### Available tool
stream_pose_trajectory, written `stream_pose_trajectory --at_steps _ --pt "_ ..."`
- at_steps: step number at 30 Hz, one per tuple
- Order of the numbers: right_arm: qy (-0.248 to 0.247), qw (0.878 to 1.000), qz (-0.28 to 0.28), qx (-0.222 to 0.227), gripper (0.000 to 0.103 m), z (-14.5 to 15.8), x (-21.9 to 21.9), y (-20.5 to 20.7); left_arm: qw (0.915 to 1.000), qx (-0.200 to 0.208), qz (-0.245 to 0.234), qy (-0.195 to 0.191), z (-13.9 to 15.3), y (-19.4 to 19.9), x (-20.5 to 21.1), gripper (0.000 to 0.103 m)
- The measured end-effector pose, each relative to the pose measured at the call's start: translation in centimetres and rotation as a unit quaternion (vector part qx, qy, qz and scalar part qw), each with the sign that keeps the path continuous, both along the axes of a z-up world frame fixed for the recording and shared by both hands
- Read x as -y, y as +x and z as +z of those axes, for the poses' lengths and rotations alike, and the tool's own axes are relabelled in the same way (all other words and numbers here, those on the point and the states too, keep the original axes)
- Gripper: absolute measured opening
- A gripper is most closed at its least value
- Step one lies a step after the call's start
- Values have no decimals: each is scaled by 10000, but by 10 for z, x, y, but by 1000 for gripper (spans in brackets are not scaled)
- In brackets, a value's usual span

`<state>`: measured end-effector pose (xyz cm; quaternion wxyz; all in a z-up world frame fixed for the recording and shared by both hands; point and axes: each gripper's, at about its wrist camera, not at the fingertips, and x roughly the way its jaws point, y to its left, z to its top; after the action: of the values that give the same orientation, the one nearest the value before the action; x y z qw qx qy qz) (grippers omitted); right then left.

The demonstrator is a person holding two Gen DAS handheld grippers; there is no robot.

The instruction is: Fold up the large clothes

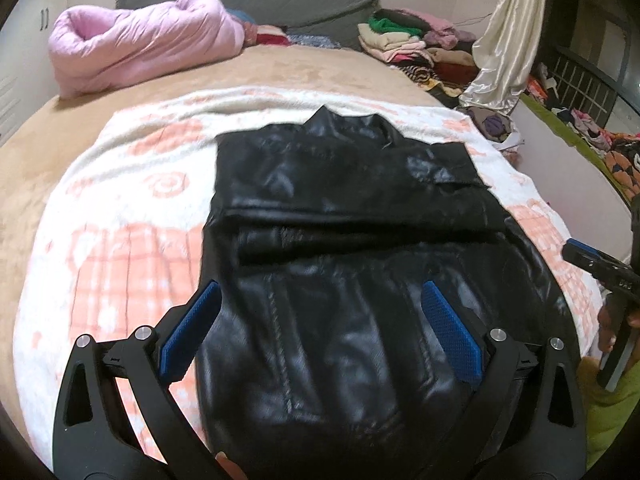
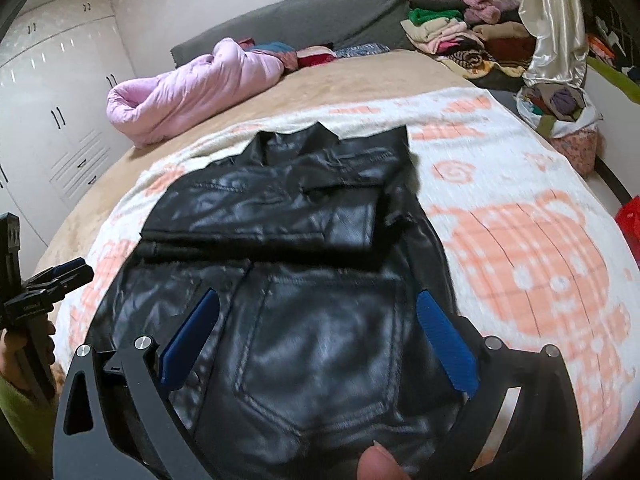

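A black leather jacket (image 1: pixel 340 184) (image 2: pixel 280 200) lies flat on a white and peach blanket (image 1: pixel 120 240) (image 2: pixel 520 240), collar at the far end. Its sleeves are folded across the chest. My left gripper (image 1: pixel 320 292) hovers open over the jacket's near left part, its blue pads (image 1: pixel 192 328) wide apart with nothing between them. My right gripper (image 2: pixel 318 298) is open too, over the near right part above a stitched pocket. Each gripper shows at the edge of the other's view: the right gripper (image 1: pixel 592 258) and the left gripper (image 2: pixel 60 276).
The blanket covers a tan bed (image 1: pixel 280 68). A rolled pink duvet (image 1: pixel 140 48) lies at the far left by a grey headboard (image 2: pixel 320 16). Piled clothes (image 1: pixel 412 44), a cream curtain (image 1: pixel 504 40) and a bag of clothes (image 2: pixel 560 108) stand far right. White wardrobes (image 2: pixel 60 120) line the left.
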<state>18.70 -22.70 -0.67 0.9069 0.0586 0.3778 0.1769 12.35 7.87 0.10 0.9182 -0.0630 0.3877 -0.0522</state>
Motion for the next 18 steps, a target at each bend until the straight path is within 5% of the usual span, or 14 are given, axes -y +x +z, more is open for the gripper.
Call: stream_pose_trajectory --at_steps 18 --pt "-350 9986 -203 -351 98 -27 34 -38 9990 -313 309 100 -20 -46 -28 93"
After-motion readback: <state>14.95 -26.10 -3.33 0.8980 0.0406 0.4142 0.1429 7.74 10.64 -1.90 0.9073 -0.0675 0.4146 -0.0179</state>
